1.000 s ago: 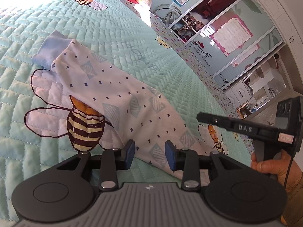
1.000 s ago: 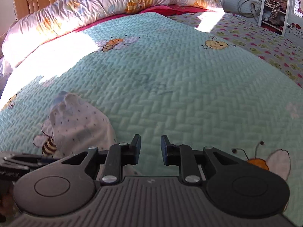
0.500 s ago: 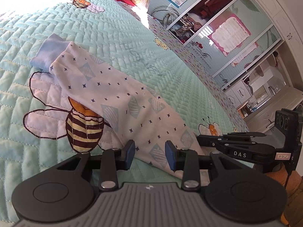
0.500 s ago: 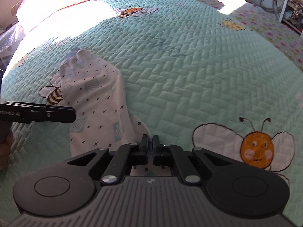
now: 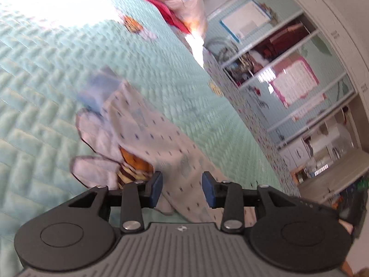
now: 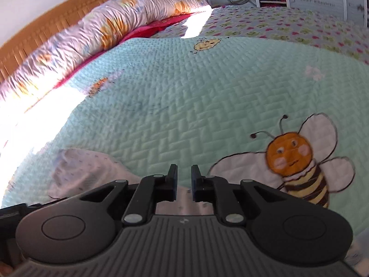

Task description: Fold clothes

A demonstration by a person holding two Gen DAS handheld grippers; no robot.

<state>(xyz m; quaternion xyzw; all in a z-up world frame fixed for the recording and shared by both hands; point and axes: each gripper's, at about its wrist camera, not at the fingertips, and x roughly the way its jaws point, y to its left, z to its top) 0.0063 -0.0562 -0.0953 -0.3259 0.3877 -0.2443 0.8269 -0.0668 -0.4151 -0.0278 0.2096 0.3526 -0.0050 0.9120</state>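
A white garment [image 5: 159,143] with small dark dots and a pale blue cuff [image 5: 99,90] lies stretched along the green quilt [image 5: 46,73]. My left gripper [image 5: 182,190] is open just above its near end, with the cloth showing between the blue pads and nothing held. In the right wrist view the same garment [image 6: 83,168] lies low at the left and runs under the gripper body. My right gripper [image 6: 184,181] stands narrowly open, jaws a small gap apart, with quilt [image 6: 184,92] showing between the tips and white cloth below them.
Bee pictures are stitched on the quilt [image 6: 297,161], one half covered by the garment [image 5: 133,166]. A rolled floral duvet [image 6: 110,25] and wooden headboard [image 6: 46,23] lie at the far end. Glass-fronted wardrobes [image 5: 288,73] stand past the bed's right side.
My right gripper, shut half a second ago at the garment's edge, now shows a small gap and has tilted up toward the headboard. The left view has swung and blurred; its jaws stay open.
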